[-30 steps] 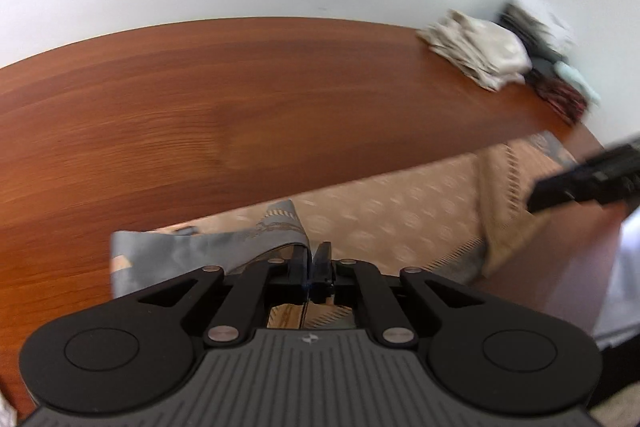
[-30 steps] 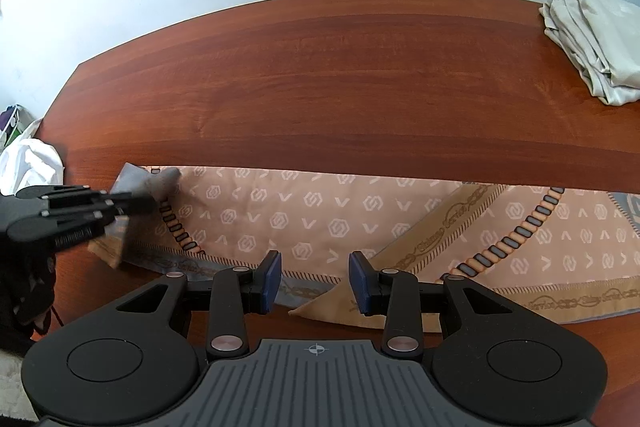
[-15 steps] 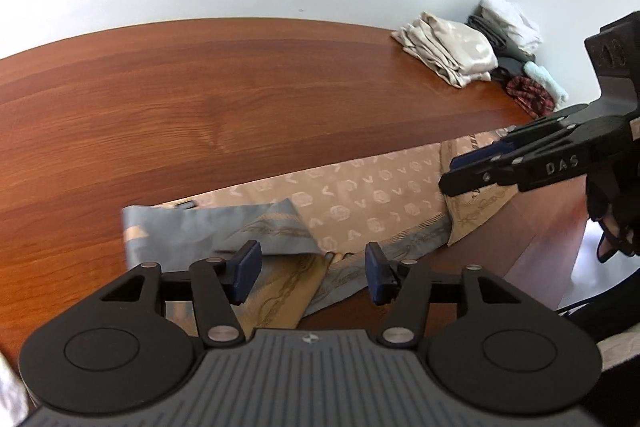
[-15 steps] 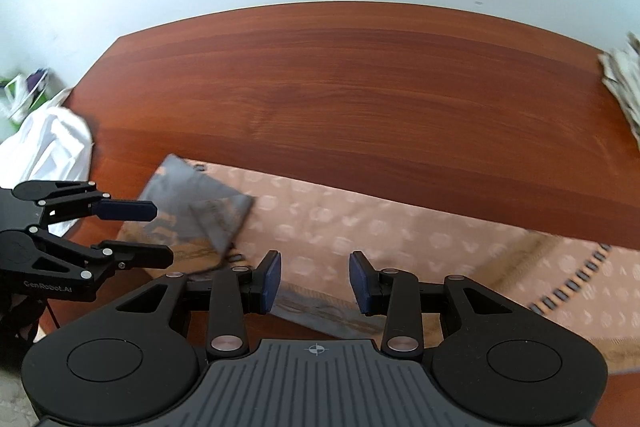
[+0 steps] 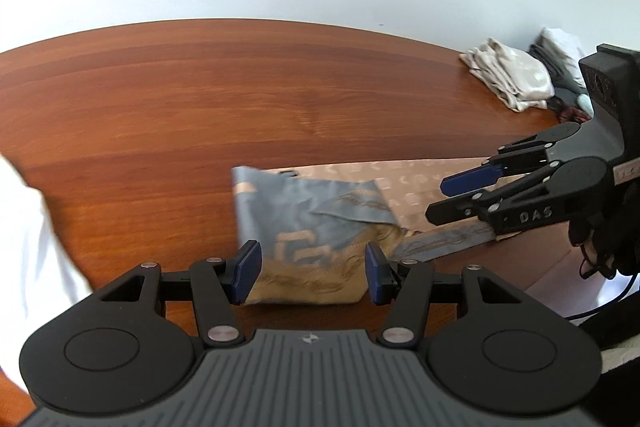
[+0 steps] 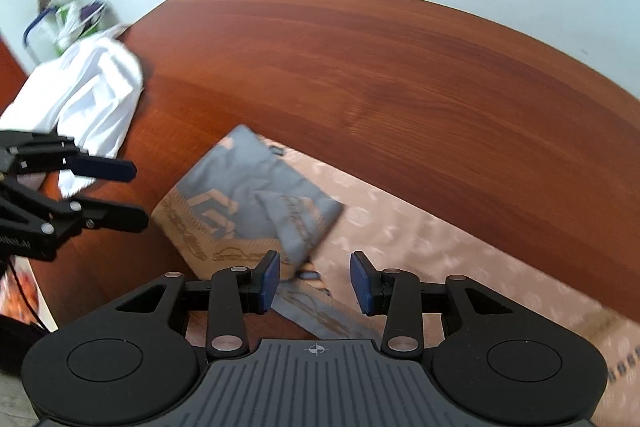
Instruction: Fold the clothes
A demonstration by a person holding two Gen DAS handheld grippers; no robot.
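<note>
A tan patterned scarf (image 5: 404, 187) with a grey border lies along the near edge of the wooden table (image 5: 200, 99). Its left end is folded over, grey side up (image 6: 248, 203). My left gripper (image 5: 313, 273) hovers open just above the near edge of that folded end, with nothing between its pads. In the right wrist view the left gripper (image 6: 130, 193) stands left of the fold. My right gripper (image 6: 315, 282) is open over the scarf's grey border just right of the fold, gripping nothing. In the left wrist view the right gripper (image 5: 442, 201) reaches in from the right.
A white garment (image 6: 88, 95) is heaped at the table's left end, with a bag (image 6: 68, 23) beyond it. At the far right corner sits a folded beige pile (image 5: 508, 75) with darker clothes (image 5: 560, 67) behind. A person's dark-gloved hand (image 5: 600, 235) holds the right gripper.
My left gripper let go of the scarf corner, opened and drew back; the grey folded end now lies flat. My right gripper slid left along the scarf toward the fold and rolled.
</note>
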